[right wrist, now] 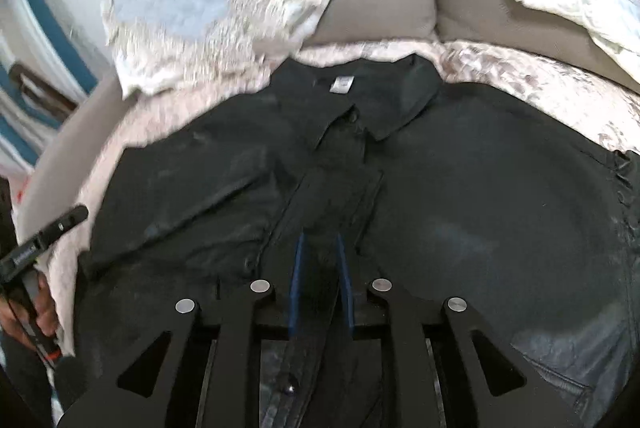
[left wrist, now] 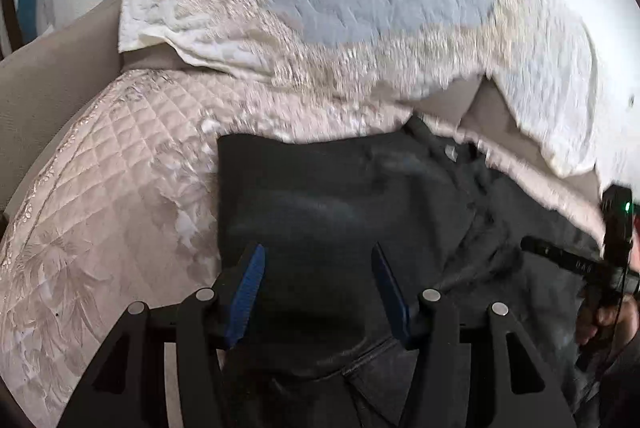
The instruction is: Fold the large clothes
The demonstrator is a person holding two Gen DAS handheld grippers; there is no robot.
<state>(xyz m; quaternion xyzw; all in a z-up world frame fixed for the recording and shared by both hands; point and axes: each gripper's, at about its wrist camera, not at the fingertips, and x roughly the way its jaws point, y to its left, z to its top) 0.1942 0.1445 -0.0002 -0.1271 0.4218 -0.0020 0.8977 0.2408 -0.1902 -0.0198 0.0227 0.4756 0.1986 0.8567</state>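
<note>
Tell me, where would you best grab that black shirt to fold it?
Probably at the outer edge of the black shirt, near a shoulder, coming from that side. It lies flat, face up, with its collar toward the sofa back, so only the edges offer cloth to pinch. The right gripper hangs over the middle placket.
</note>
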